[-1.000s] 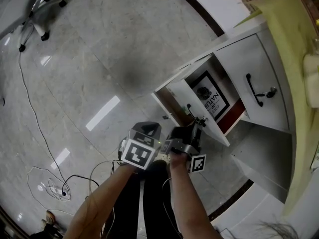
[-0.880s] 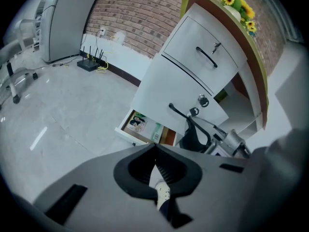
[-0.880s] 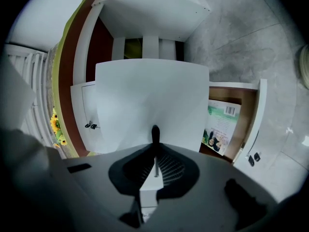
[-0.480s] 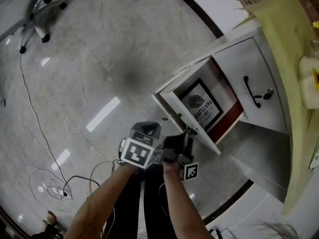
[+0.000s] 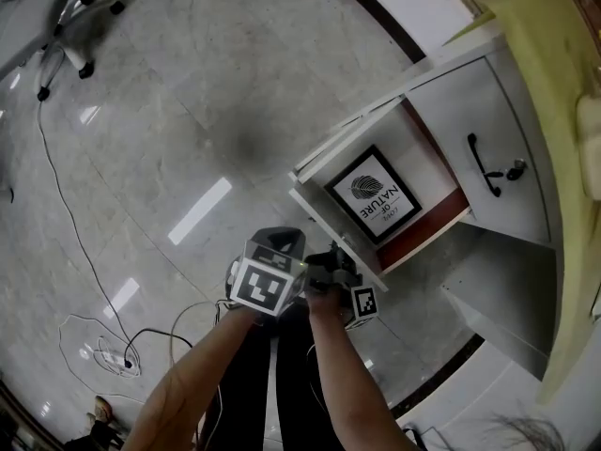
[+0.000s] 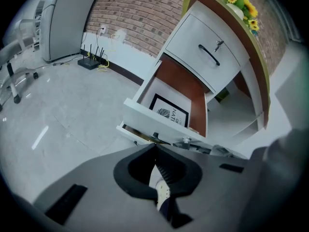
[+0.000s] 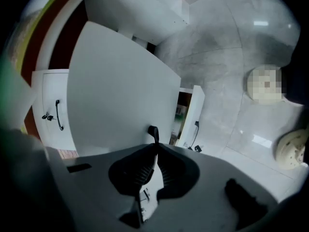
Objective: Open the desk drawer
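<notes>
Seen from overhead, the head camera looks steeply down at the drawer (image 5: pixel 376 200) at three o'clock; both gripper cameras face it too, the right nearest the drawer front (image 7: pixel 120 91).

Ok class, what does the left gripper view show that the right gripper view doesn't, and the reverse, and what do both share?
Only the left gripper view: the framed picture lying inside the open drawer, yellow flowers, a brick wall. Only the right gripper view: the right tongs shut on the drawer handle, seen close up. Both: the drawer's white front and the upper drawer's black handle.
</notes>
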